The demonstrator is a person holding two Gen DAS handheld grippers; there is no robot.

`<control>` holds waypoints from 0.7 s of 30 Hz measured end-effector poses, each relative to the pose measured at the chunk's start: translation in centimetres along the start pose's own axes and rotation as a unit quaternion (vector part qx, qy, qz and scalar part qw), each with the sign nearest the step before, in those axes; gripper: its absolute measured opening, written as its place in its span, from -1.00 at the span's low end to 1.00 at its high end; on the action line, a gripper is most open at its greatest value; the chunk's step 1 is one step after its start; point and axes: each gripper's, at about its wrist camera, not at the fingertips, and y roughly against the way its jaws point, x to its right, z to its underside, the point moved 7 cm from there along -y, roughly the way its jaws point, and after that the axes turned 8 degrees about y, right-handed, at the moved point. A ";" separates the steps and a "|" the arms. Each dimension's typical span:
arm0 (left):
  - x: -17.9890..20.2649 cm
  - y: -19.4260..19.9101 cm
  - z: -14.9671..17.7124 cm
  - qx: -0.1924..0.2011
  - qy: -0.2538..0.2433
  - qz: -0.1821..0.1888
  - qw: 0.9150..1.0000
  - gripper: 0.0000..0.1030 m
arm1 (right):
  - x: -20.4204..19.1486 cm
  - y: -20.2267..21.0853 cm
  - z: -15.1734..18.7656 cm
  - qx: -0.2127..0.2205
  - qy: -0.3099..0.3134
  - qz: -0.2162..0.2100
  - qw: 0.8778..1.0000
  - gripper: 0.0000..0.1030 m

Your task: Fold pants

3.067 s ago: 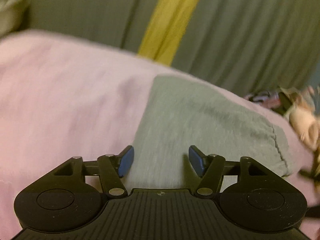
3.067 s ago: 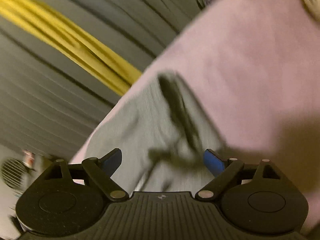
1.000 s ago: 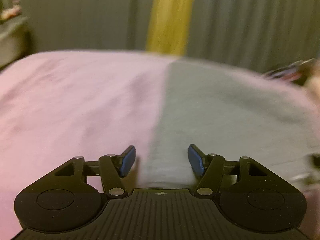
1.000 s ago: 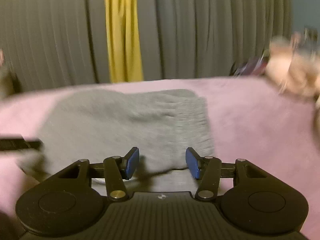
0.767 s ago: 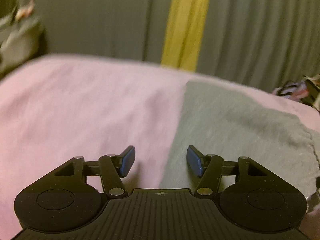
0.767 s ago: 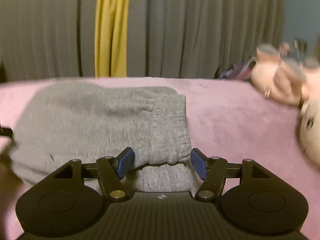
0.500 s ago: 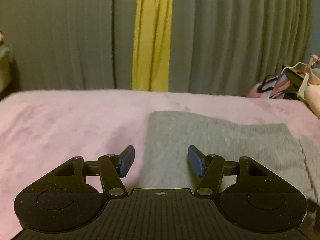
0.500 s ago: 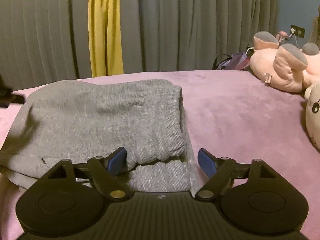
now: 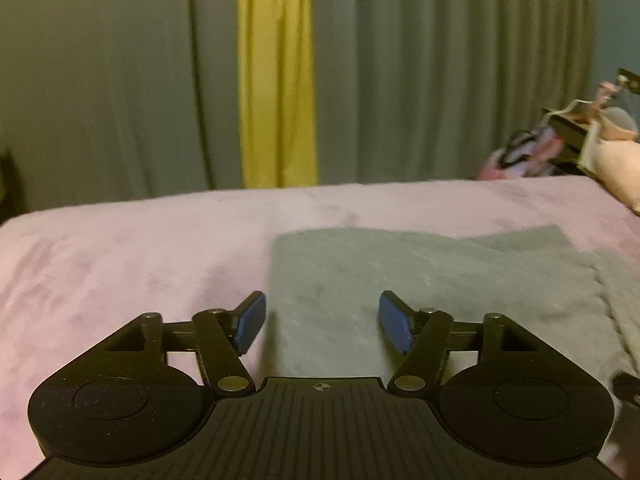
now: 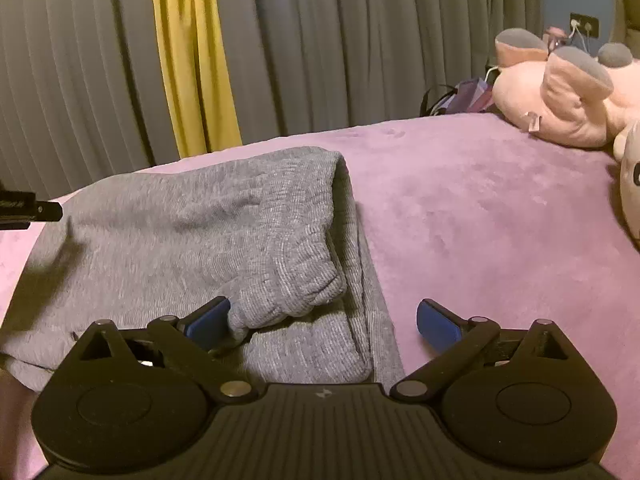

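Both the left tool [image 9: 321,316] and right tool [image 10: 323,320] hung wide and empty over gray pants [image 10: 192,240] folded on the pink bed [image 10: 480,208], apparently finished.

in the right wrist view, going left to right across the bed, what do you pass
tip of the left gripper poking in at the left edge → folded grey pants → bare stretch of purple blanket → pink plush toy at the right edge
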 end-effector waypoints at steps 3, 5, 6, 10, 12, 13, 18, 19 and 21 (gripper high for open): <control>-0.1 -1.5 2.0 -0.048 -0.027 -0.046 0.997 0.40 | -0.1 0.2 0.0 0.002 0.011 0.001 1.000 0.92; -0.8 -1.1 2.4 -0.049 -0.030 -0.063 0.996 0.40 | -0.3 0.4 0.0 0.006 0.028 0.008 1.000 0.92; -1.0 -0.4 2.4 -0.049 -0.022 -0.060 0.997 0.40 | -0.4 0.6 -0.1 0.006 0.035 0.013 0.999 0.92; -2.0 2.3 3.0 -0.073 0.027 -0.050 0.996 0.40 | -0.5 2.1 -0.3 0.014 0.048 0.030 0.998 0.91; -1.8 3.4 3.4 -0.076 0.030 -0.041 0.996 0.40 | -0.7 3.4 -0.8 0.036 0.052 0.039 0.997 0.91; -1.6 3.7 3.6 -0.075 0.028 -0.038 0.996 0.41 | -1.0 4.1 -1.2 0.052 0.061 0.049 0.996 0.91; -1.5 5.1 5.6 -0.086 0.029 -0.037 0.995 0.41 | -4.0 6.4 -2.3 0.125 0.105 0.042 0.986 0.64; -1.5 5.1 5.8 -0.091 0.035 -0.035 0.995 0.41 | -4.7 6.4 -2.2 0.126 0.116 0.035 0.984 0.42; -1.3 4.6 6.3 -0.099 0.043 -0.032 0.994 0.41 | -5.8 5.9 -1.7 0.113 0.144 0.027 0.983 -0.04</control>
